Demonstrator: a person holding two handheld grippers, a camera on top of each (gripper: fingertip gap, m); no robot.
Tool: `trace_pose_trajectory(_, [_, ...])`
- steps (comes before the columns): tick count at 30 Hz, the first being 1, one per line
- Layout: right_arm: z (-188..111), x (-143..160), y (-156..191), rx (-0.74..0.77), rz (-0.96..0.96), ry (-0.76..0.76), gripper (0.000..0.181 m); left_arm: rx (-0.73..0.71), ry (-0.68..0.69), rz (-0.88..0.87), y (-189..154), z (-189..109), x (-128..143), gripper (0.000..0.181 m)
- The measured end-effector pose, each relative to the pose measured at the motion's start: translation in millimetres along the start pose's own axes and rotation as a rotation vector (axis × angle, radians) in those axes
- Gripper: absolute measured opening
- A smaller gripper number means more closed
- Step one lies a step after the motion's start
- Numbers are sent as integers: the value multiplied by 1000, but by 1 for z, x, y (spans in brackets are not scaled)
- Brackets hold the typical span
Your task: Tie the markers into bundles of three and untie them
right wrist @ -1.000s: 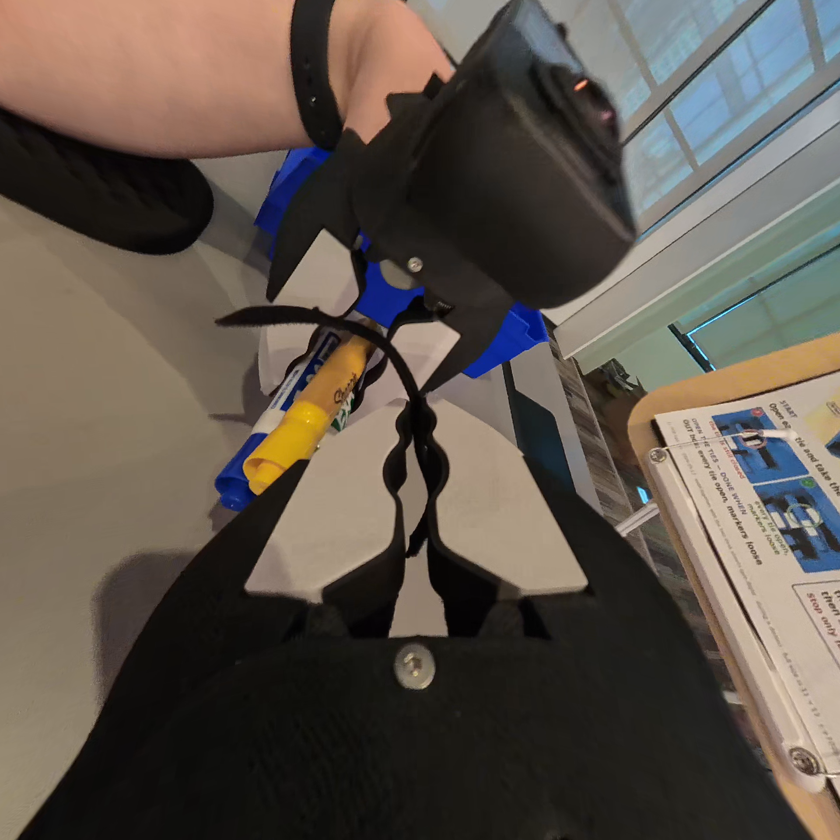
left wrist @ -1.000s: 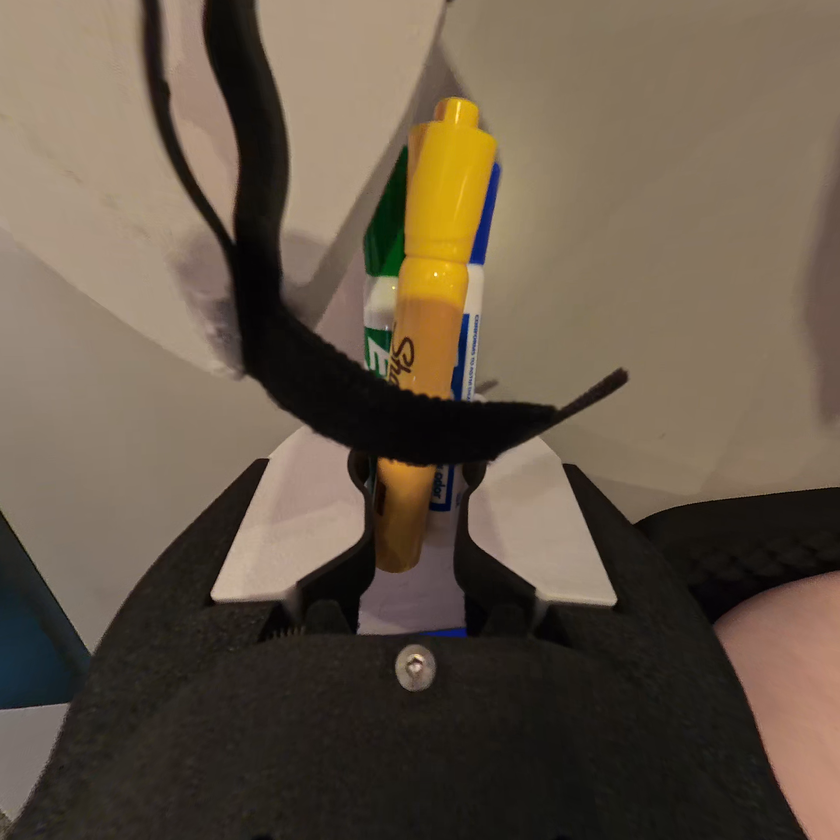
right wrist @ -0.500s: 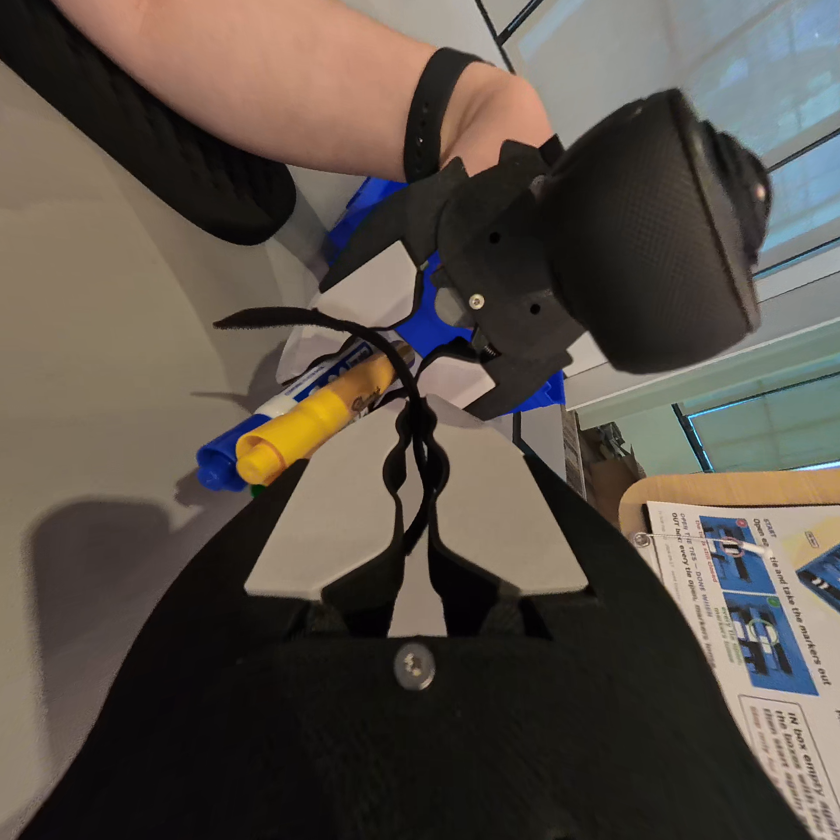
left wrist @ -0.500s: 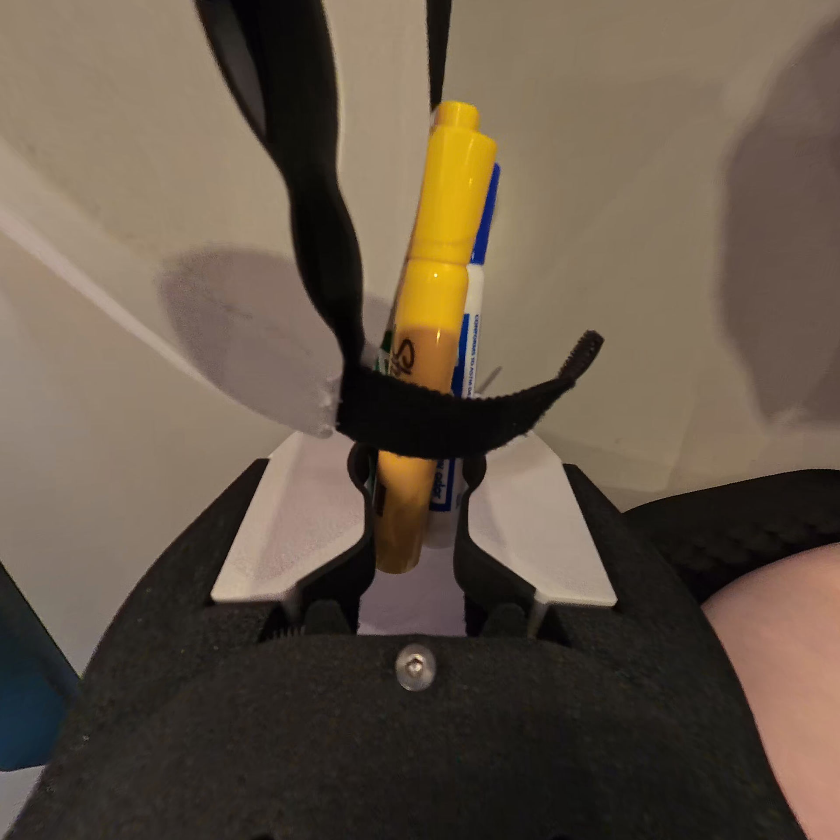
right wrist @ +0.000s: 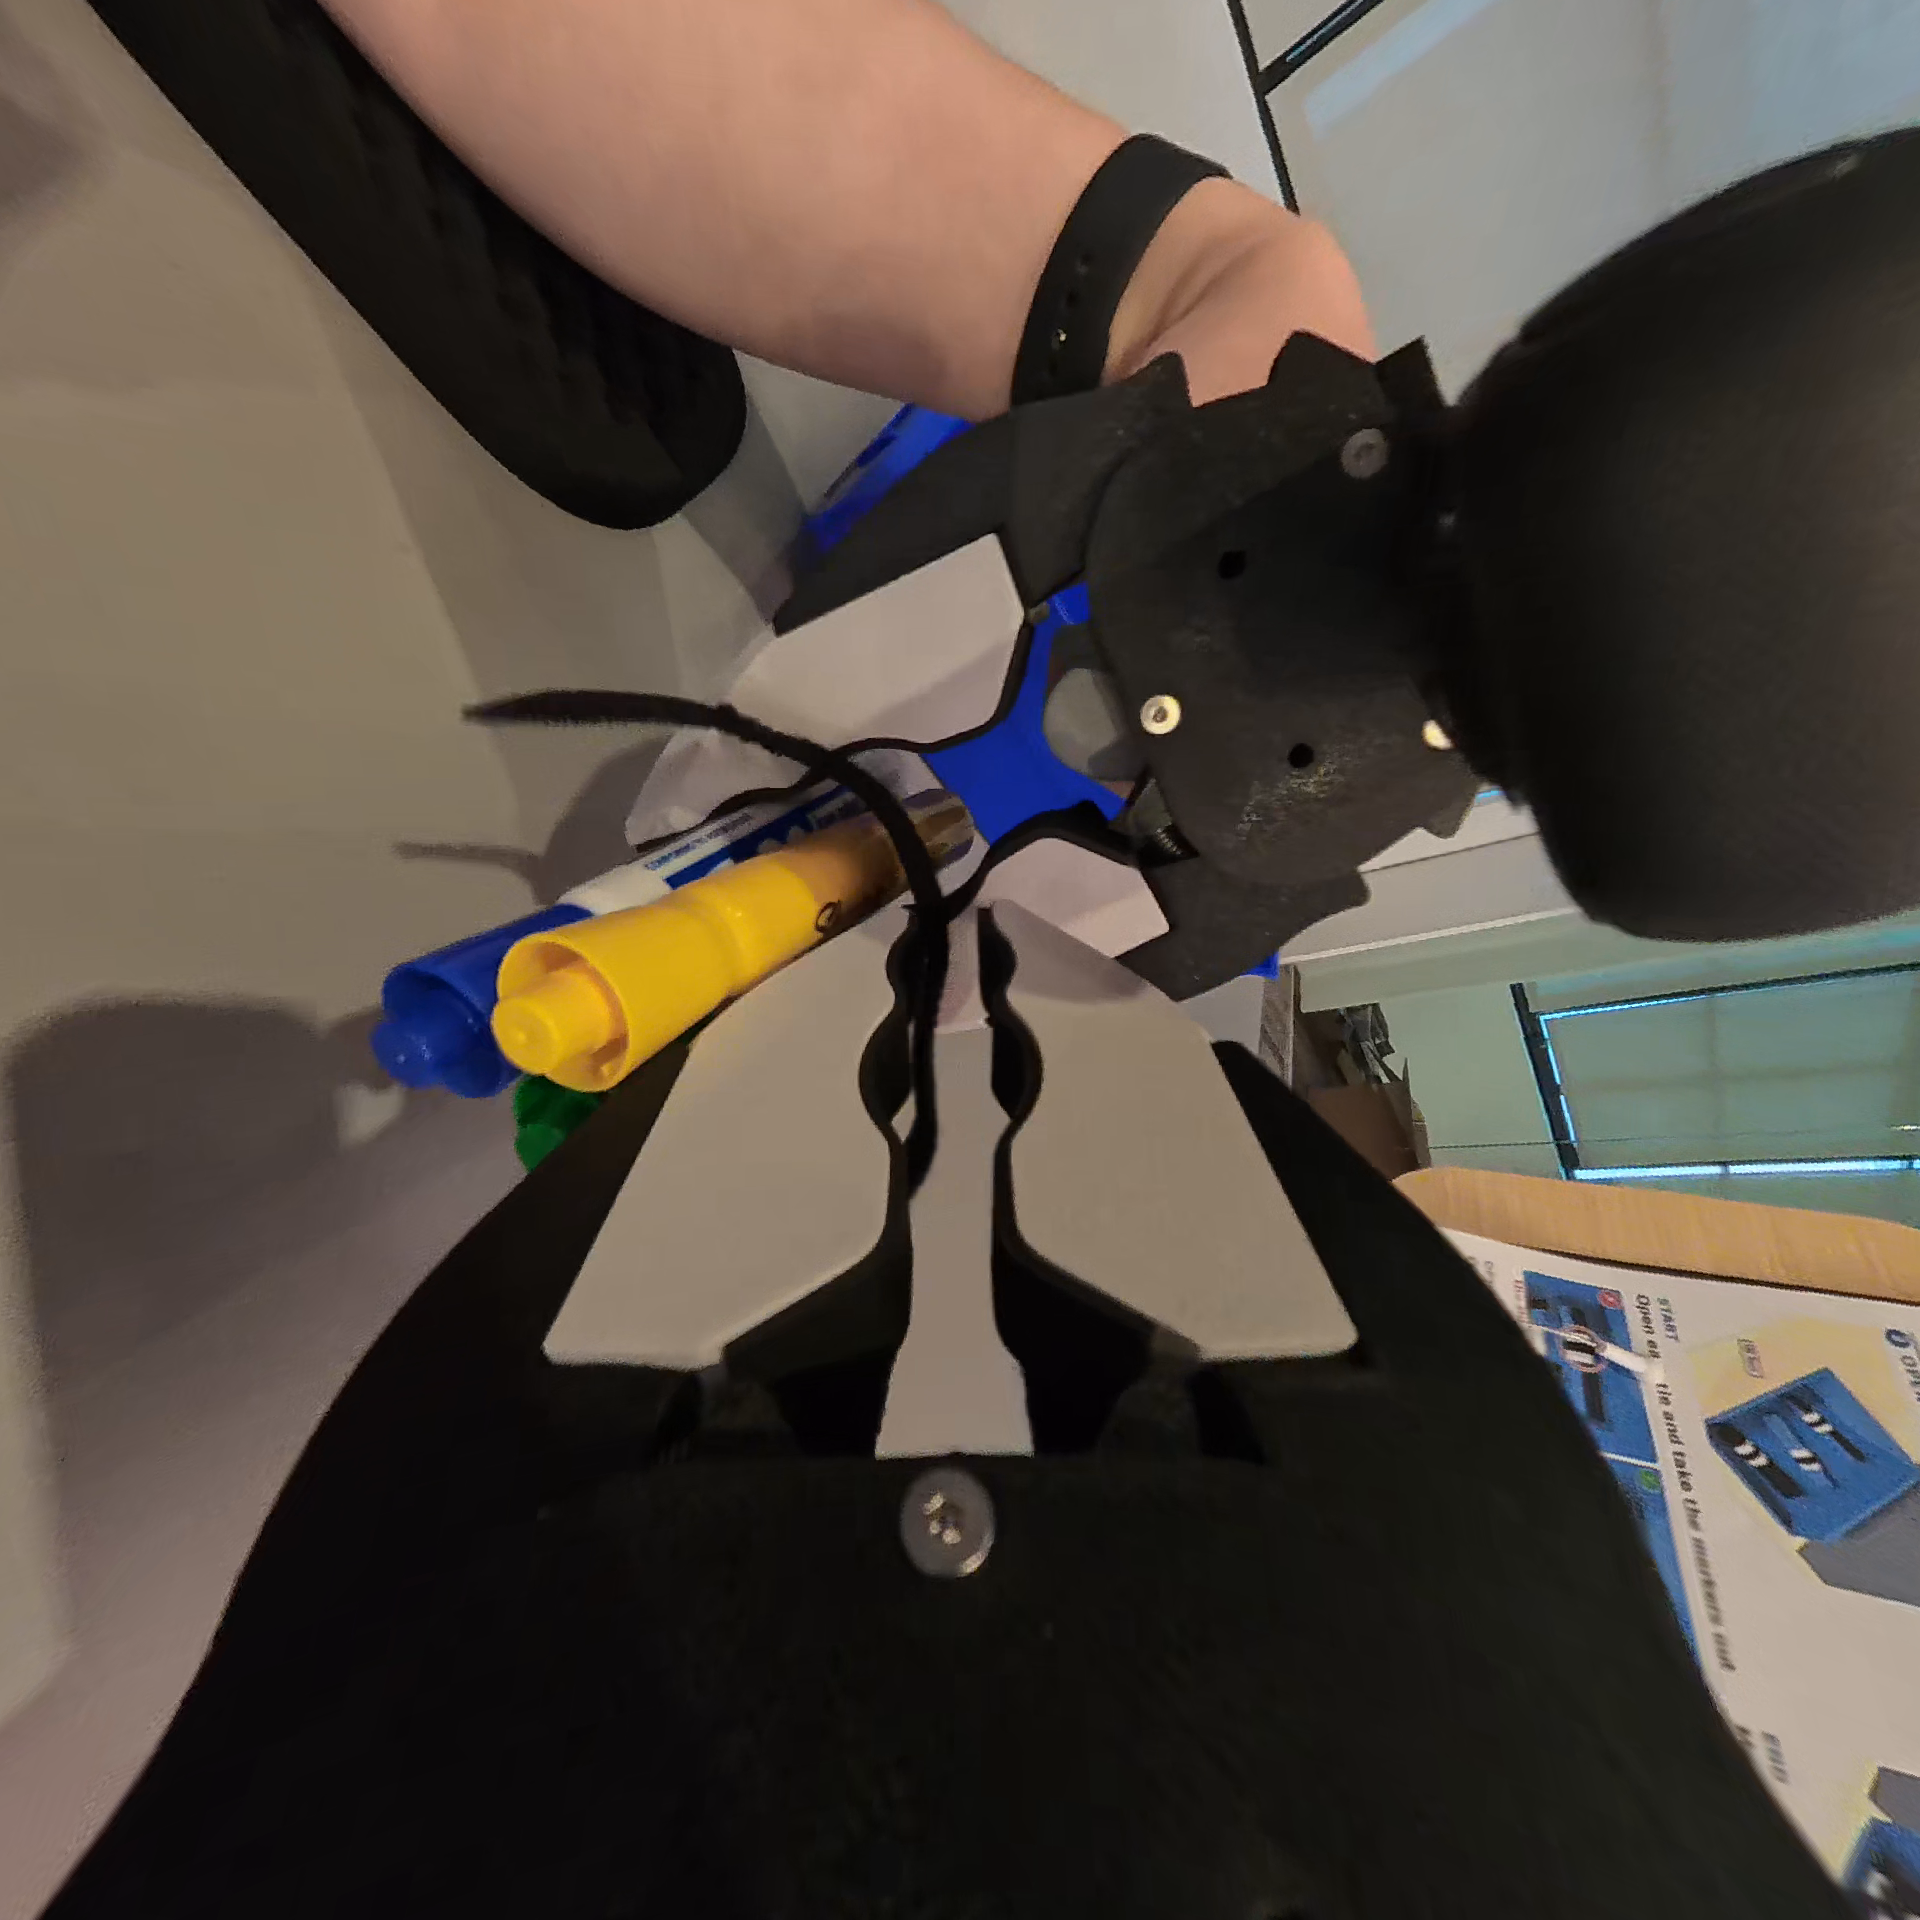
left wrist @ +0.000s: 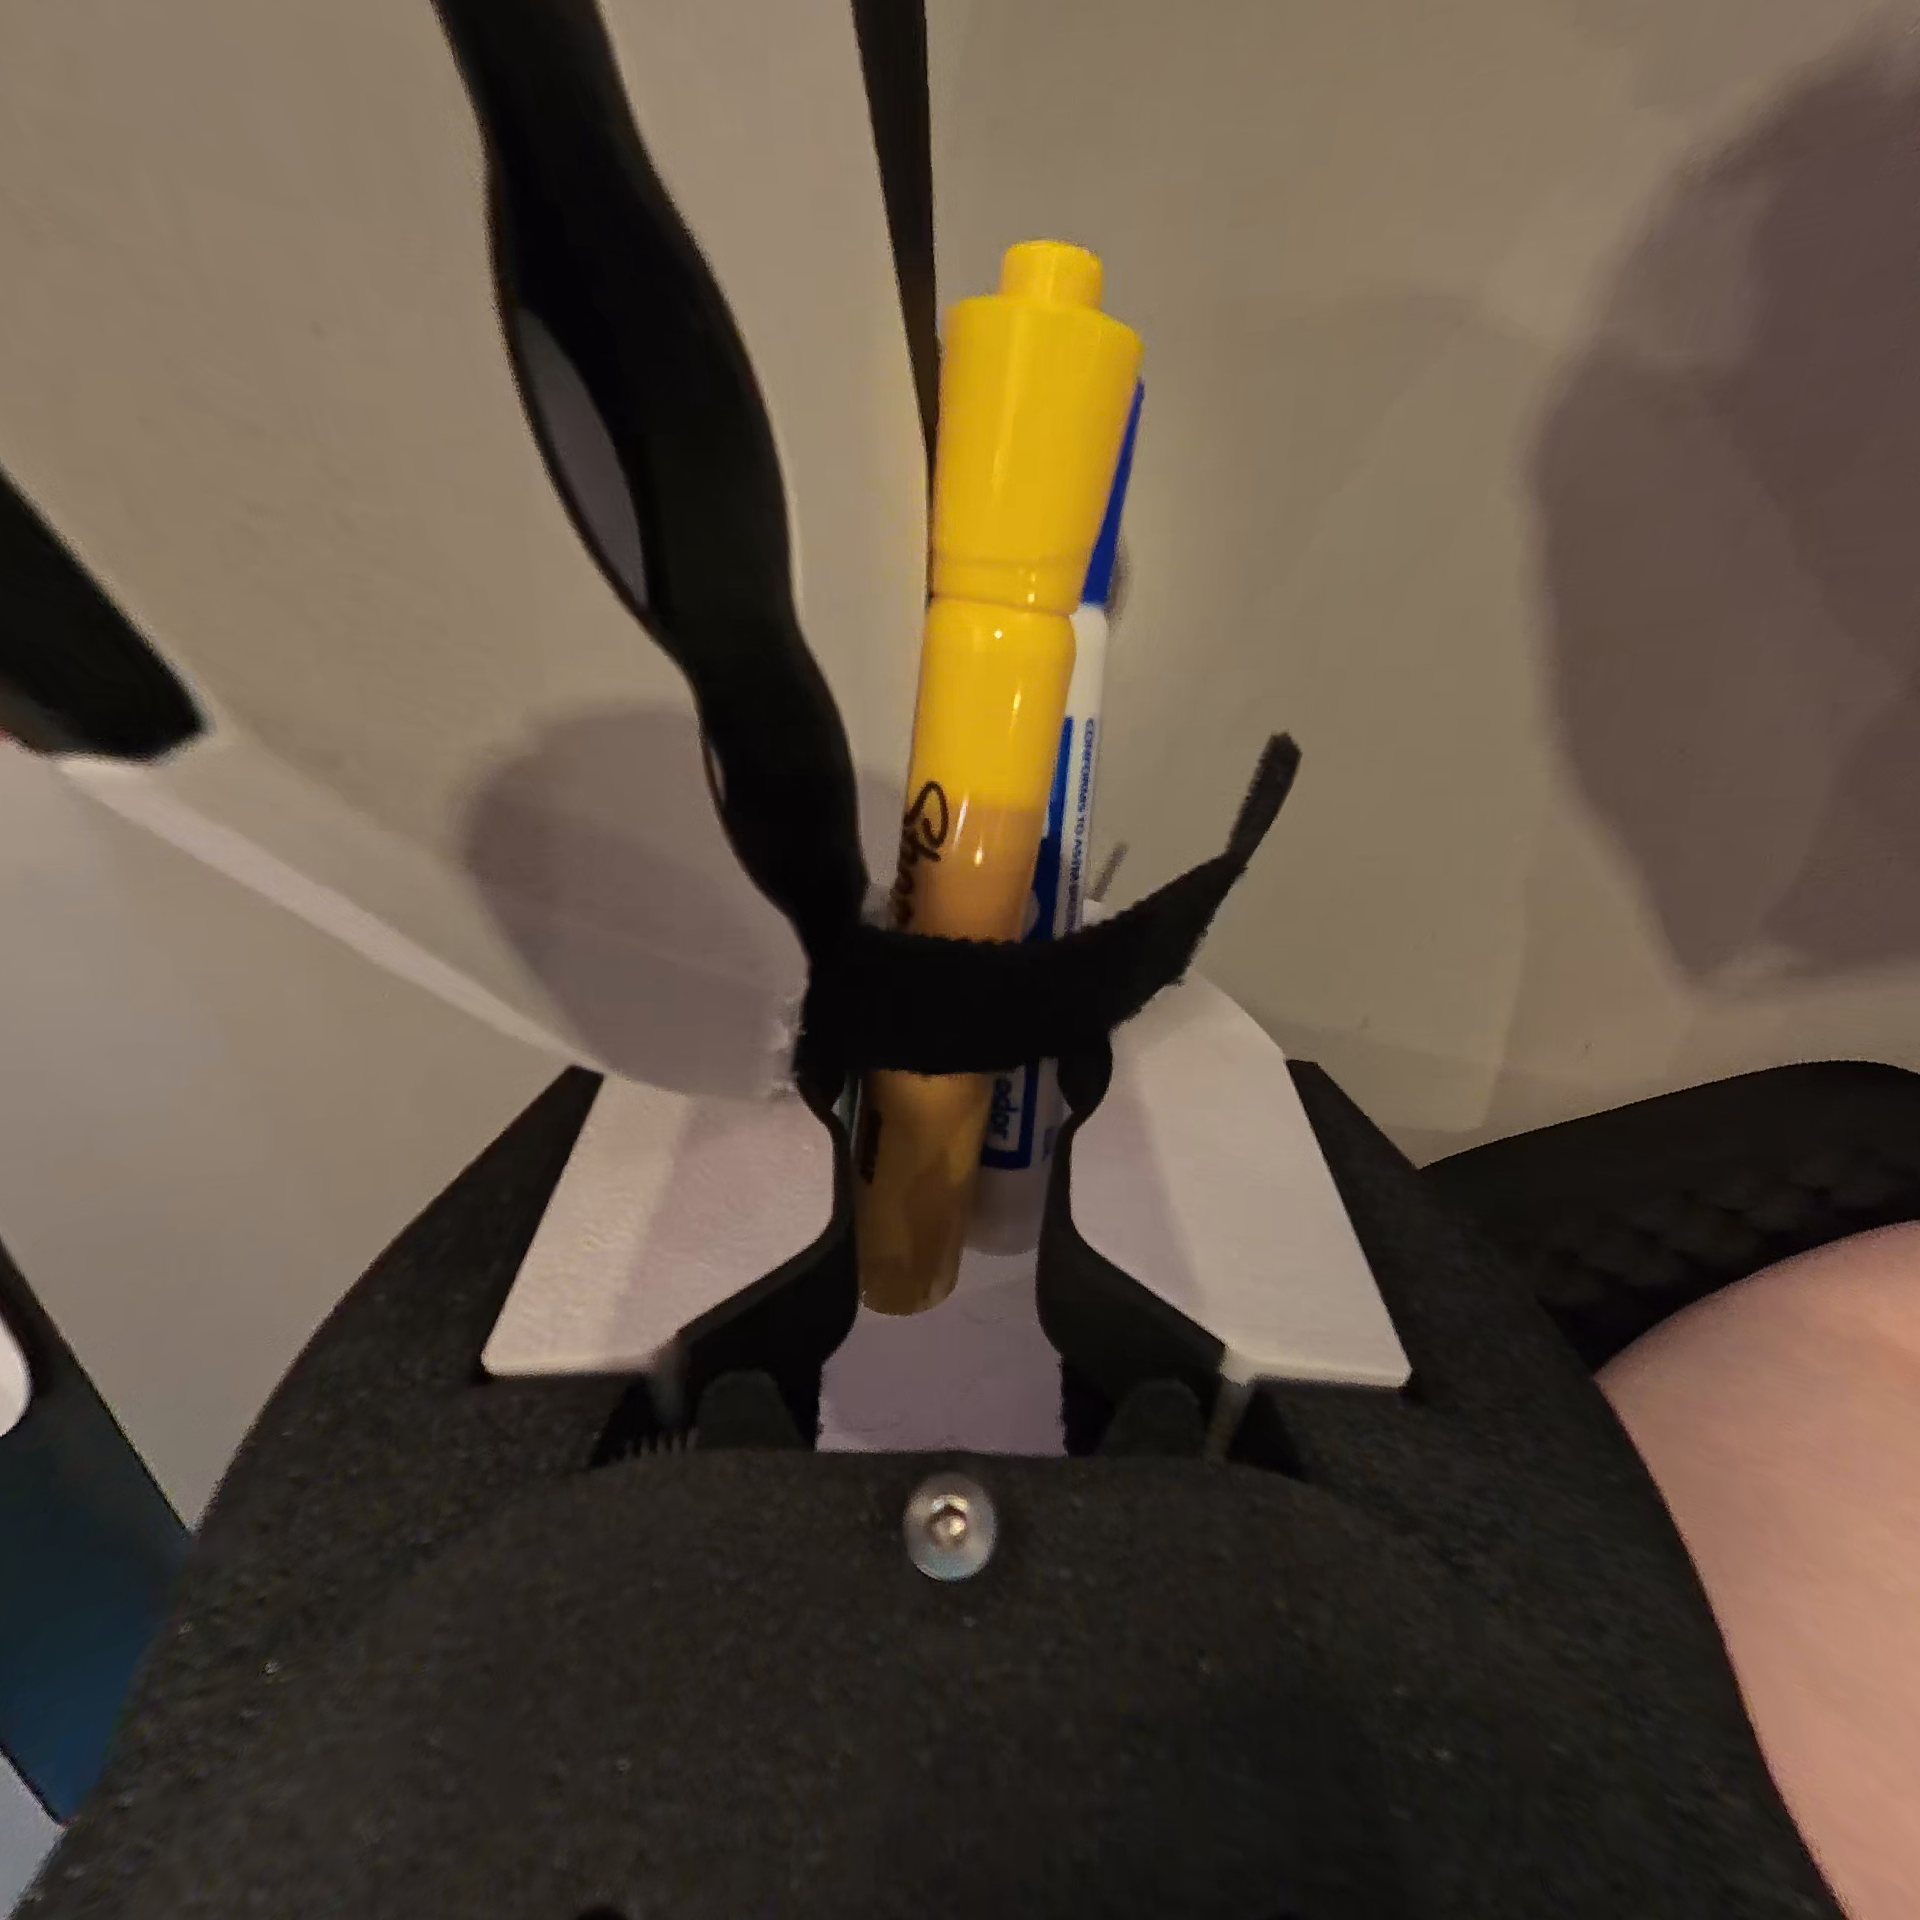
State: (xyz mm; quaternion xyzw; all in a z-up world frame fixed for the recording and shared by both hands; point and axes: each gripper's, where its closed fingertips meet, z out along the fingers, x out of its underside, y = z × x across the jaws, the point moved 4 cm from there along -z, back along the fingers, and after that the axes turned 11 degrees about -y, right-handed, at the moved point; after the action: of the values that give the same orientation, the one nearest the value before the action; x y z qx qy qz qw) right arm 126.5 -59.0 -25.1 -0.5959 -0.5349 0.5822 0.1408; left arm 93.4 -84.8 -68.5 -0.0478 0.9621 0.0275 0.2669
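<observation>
My left gripper (left wrist: 961,1081) is shut on three markers held together: a yellow marker (left wrist: 1003,623), a blue-and-white marker (left wrist: 1086,831) beside it and a green one mostly hidden behind. A black hook-and-loop strap (left wrist: 956,997) wraps snugly round them just beyond the fingertips, with its short tail sticking out to the right. In the right wrist view the yellow marker (right wrist: 707,935), blue cap (right wrist: 457,1018) and green cap (right wrist: 545,1127) point toward me. My right gripper (right wrist: 948,925) has its jaws slightly apart. The strap (right wrist: 831,758) lies between them along one finger.
A person's forearm (right wrist: 779,208) with a black wristband holds the left gripper (right wrist: 842,831). A blue bin (right wrist: 883,468) and a black pad (right wrist: 468,260) sit behind on the grey table (right wrist: 208,623). An instruction sheet (right wrist: 1714,1455) lies on a wooden board (right wrist: 1610,1216) at right.
The strap has been pulled round the markers and now sits tight against them. My right gripper has come closer to the left one and its jaws have parted a little around the strap.
</observation>
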Motion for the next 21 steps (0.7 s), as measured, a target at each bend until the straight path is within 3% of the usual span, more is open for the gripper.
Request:
trace_pose_trajectory(11, [-10,-9,-9,14,-34,3,15,-17,-21,26,-4,-5,-7,38])
trace_pose_trajectory(18, [7,9,9,-42,-34,81,18,-60,169,-36,2,2,17,38])
trace_pose_trajectory(21, [12,15,14,-47,-60,119,20,-47,184,-38,0,4,18,38])
